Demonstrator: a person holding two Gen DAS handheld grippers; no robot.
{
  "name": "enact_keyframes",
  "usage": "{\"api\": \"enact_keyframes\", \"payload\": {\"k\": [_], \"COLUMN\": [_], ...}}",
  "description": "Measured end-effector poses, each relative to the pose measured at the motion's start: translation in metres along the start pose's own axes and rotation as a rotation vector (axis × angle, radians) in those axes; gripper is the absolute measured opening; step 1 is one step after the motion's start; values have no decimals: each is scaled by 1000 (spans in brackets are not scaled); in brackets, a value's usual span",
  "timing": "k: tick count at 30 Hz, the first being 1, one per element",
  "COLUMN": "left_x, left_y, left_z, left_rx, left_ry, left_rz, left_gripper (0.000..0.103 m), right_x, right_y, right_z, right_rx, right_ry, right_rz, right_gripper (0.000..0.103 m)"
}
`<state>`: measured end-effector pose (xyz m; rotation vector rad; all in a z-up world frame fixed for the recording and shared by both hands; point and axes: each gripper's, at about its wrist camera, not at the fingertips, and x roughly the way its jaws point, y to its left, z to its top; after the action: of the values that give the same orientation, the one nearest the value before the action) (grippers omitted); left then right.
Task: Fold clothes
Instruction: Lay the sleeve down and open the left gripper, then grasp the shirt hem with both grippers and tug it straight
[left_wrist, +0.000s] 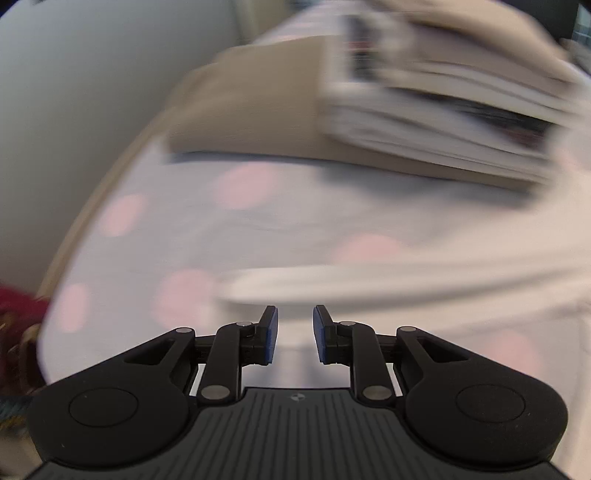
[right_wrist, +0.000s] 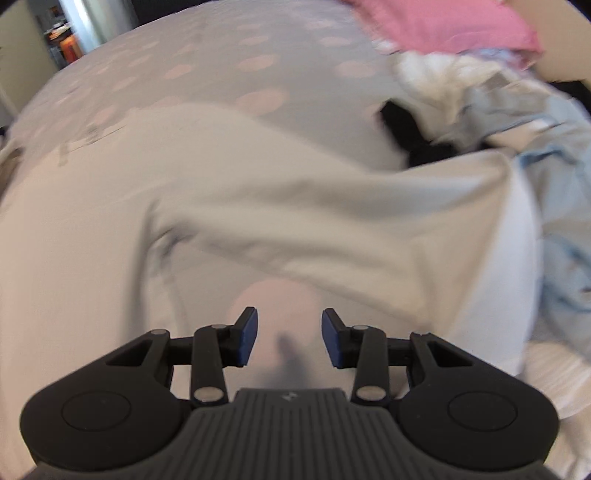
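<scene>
Jaws of left gripper (left_wrist: 295, 334) and right gripper (right_wrist: 289, 338) apart, empty, above cream garment (right_wrist: 258, 199).

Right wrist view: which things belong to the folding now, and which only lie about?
For the job: crumpled cream cloth garment; open right gripper.
Lying about: pink folded cloth; pale blue rumpled garment; black cloth item.

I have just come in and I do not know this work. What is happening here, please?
A person with a gripper in each hand is folding clothes on a bed with a dotted sheet. Both the left gripper and the right gripper are open and hold nothing. A cream garment lies spread out, not yet folded. A folded stack lies behind, and an unsorted heap waits at the right.
</scene>
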<state>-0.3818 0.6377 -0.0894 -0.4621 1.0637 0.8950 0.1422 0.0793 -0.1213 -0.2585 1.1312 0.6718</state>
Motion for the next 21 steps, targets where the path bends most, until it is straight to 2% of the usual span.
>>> {"api": "enact_keyframes", "payload": {"k": [4, 7, 9, 12, 17, 21], "left_x": [-32, -50, -59, -61, -53, -45], "left_y": [-57, -99, -128, -163, -194, -213], "left_z": [-20, -41, -60, -92, -143, -176], "left_rx": [54, 112, 195, 291, 326, 408], "left_ry": [9, 29, 36, 97, 211, 298], "left_rz": [-175, -284, -298, -305, -315, -286], "left_gripper": [37, 40, 40, 40, 40, 40], "right_x": [3, 1, -4, -11, -20, -24], "right_y": [26, 41, 44, 44, 38, 38], "right_z": [-21, -37, -47, -61, -92, -112], "right_rx": [-86, -137, -159, -154, -118, -124], "right_ry": [75, 108, 123, 156, 204, 242], "right_rz": [82, 105, 119, 138, 117, 101], "right_gripper": [42, 42, 43, 43, 43, 43]}}
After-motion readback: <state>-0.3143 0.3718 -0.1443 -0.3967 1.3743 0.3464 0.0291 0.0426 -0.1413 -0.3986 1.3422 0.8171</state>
